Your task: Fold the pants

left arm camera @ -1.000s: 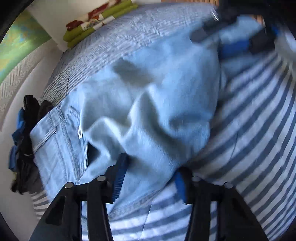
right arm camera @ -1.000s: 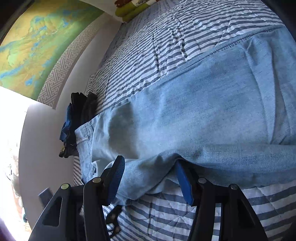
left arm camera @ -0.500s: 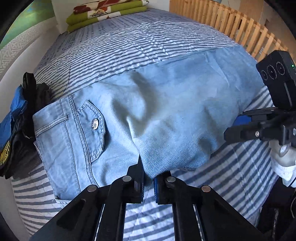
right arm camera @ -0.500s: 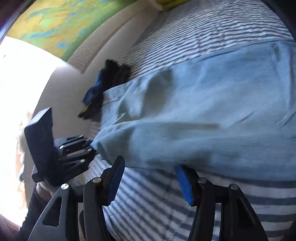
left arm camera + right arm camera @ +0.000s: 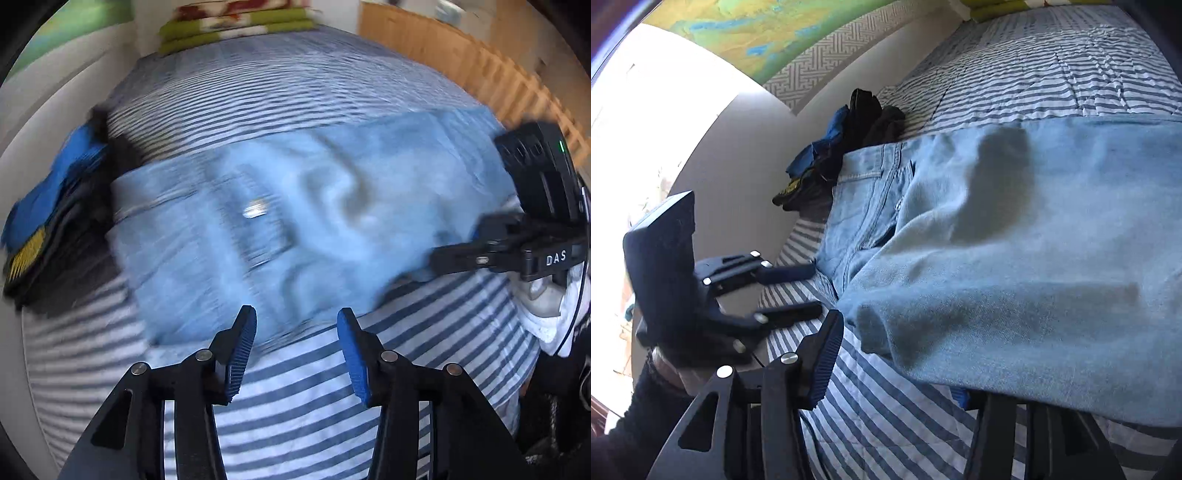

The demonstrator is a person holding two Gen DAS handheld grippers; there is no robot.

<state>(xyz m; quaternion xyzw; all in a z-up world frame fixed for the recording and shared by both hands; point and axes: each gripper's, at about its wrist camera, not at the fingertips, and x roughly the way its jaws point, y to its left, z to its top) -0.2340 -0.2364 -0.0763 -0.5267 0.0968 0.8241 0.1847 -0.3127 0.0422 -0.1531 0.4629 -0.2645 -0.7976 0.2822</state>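
Our left gripper [image 5: 296,345] is opening, empty, just short of the jeans [image 5: 295,229].
Our right gripper [image 5: 897,365] is closing around their folded edge, pads not pressing; dark clothes [image 5: 849,147] lie beyond.

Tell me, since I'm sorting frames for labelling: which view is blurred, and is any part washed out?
Left wrist view: motion blur smears the jeans and striped bedspread. Right wrist view: mostly sharp, but the window at left is blown out white.

left wrist view: jeans [image 5: 295,229] motion-blurred, pocket detail smeared | right wrist view: jeans run off right edge; denim fold hides right gripper's [image 5: 897,373] right finger | dark clothes pile [image 5: 849,147] partly behind waistband | folded bedding [image 5: 236,26] blurred, print unreadable
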